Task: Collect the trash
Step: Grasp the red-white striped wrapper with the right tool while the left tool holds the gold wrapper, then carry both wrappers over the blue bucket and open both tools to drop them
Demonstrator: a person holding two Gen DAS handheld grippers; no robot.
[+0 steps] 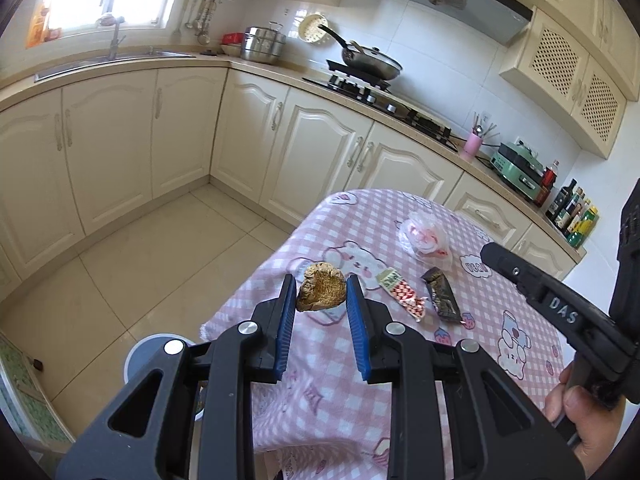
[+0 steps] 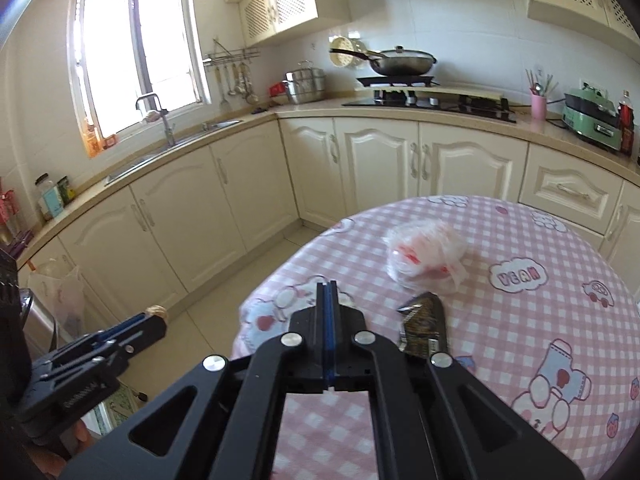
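My left gripper is shut on a crumpled brown paper scrap and holds it above the left edge of the table. On the pink checked tablecloth lie a red-and-white snack wrapper, a dark wrapper and a crumpled clear plastic bag. My right gripper is shut with nothing between its blue pads, above the table near the dark wrapper and the plastic bag. The left gripper shows at the lower left of the right wrist view.
A round grey bin lid sits on the floor under my left gripper. Cream cabinets and a counter with a hob, a wok and a sink run around the room. The tiled floor lies left of the table.
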